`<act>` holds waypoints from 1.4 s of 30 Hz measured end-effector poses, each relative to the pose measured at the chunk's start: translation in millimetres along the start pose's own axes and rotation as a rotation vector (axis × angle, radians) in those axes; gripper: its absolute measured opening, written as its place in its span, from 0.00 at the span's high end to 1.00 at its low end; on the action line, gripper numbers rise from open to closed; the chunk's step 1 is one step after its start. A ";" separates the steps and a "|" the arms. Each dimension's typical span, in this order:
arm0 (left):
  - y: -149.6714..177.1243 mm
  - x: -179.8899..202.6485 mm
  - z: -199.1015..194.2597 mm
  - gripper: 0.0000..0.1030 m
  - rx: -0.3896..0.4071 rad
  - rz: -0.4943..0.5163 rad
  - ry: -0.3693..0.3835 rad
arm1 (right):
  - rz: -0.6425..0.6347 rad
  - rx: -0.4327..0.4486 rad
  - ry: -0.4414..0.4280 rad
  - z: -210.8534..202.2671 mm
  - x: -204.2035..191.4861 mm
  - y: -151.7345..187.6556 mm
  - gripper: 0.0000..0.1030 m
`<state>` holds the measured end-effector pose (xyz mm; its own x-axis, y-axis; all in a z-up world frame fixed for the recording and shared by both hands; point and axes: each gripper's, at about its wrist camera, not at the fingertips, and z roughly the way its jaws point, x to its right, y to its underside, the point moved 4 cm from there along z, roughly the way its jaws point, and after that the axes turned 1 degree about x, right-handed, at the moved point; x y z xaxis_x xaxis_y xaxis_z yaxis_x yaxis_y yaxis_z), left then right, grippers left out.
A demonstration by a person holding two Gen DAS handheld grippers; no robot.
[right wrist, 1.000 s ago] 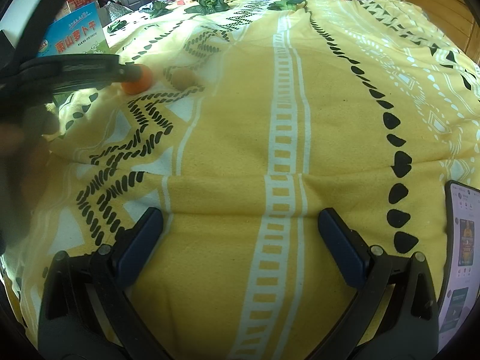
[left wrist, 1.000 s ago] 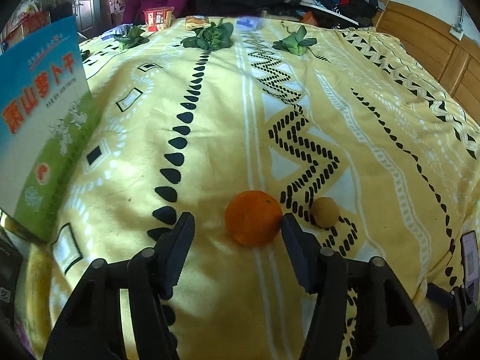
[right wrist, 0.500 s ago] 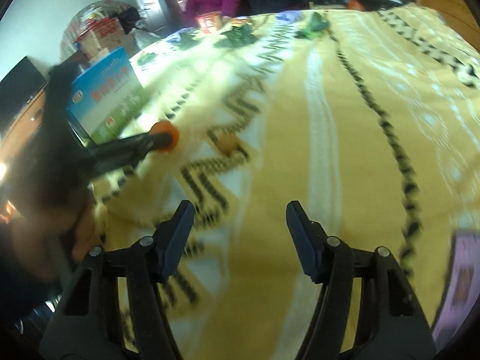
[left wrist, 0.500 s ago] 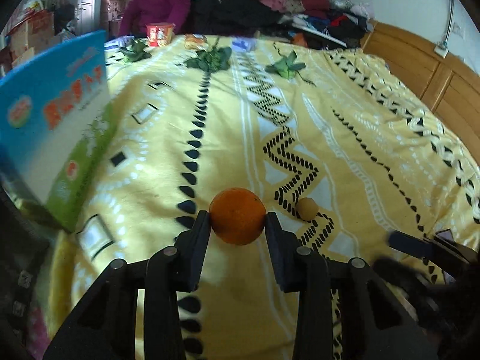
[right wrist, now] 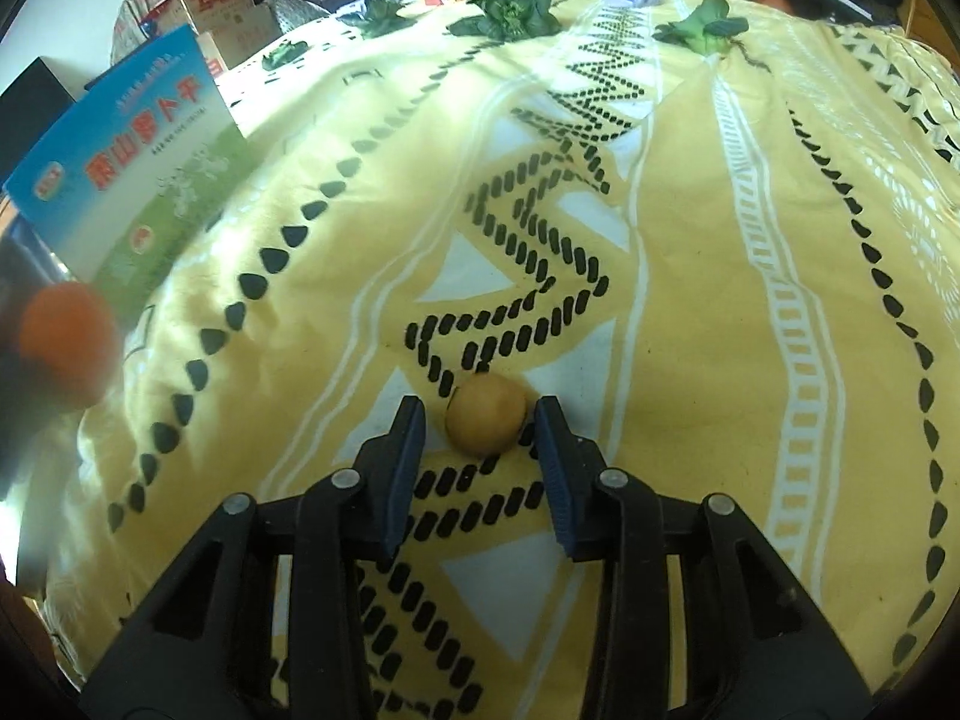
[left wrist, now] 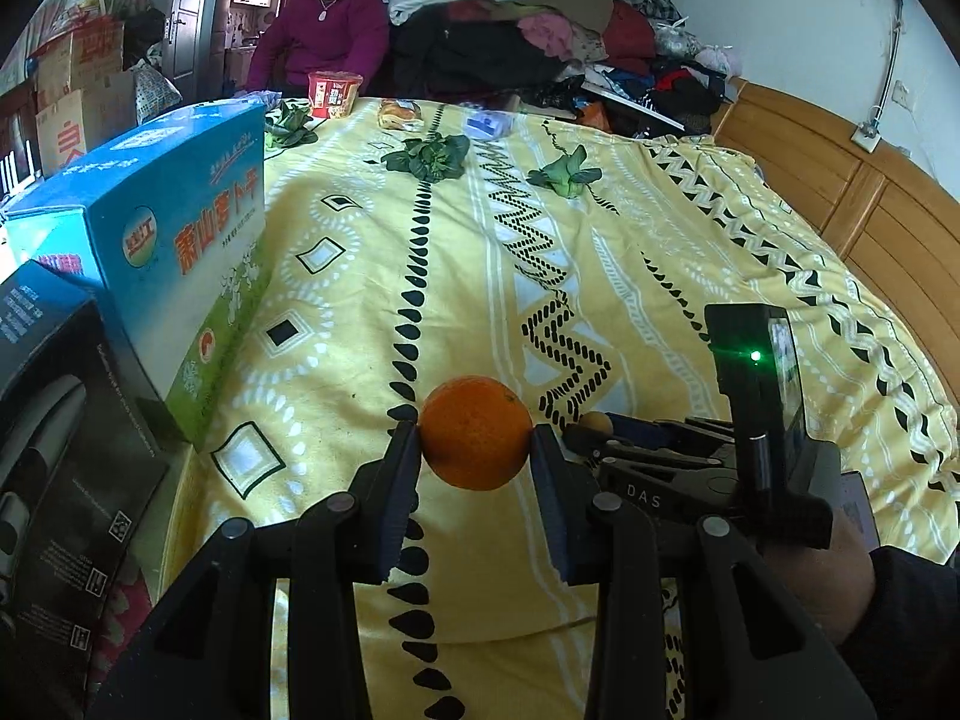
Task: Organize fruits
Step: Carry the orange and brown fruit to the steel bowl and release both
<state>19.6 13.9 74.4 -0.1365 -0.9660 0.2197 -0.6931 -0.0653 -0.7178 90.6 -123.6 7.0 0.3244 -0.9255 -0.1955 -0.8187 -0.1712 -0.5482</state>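
1. Biggest worry first: my right gripper (right wrist: 477, 414) has just been closing on the small tan fruit (right wrist: 487, 423), which sits on the yellow bedspread (right wrist: 690, 300). The jaws are narrow, but not on it yet. The right pad looks to be at its skin, and the left pad shows a sliver of gap. If one pad lands first, this round little thing could squirt forward or roll off down the soft cover.

2. Next, the soft bedding. My fingertips are low against the fabric here. If I squeeze too deep I could pinch cloth along with the fruit, and a lift would drag the cover.

3. Over on the other hand, my left gripper (left wrist: 474, 429) has just been closing and now clamps the orange (left wrist: 476, 432) between both pads, held up clear of the bedspread. The grip is out at the pad tips on a round, smooth skin. A jolt or a quick swing could pop it loose.

4. Smallest: the two grippers are close together, and the blue box (left wrist: 180, 252) stands near on my left. A careless sweep could knock one or the other.
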 end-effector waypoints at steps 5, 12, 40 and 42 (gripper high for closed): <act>-11.1 -9.2 -30.7 0.63 0.047 -0.027 -0.010 | -0.012 0.029 0.002 -22.2 -8.8 -6.3 0.75; -36.5 -53.4 -130.8 0.63 0.209 -0.090 -0.075 | -0.128 0.191 -0.077 -112.2 -89.4 -44.3 0.75; 89.1 -364.1 -295.5 0.62 0.174 -0.562 -0.530 | -0.515 -0.071 -0.479 -72.4 -474.2 -3.6 0.74; 87.3 -365.1 -298.5 0.53 0.188 -0.560 -0.531 | -0.506 -0.085 -0.480 -70.4 -476.2 -4.1 0.74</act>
<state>-202.4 435.6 128.7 0.5858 -0.7642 0.2699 -0.4217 -0.5718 -0.7037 -93.9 294.0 159.6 0.8326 -0.4769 -0.2817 -0.5399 -0.5853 -0.6049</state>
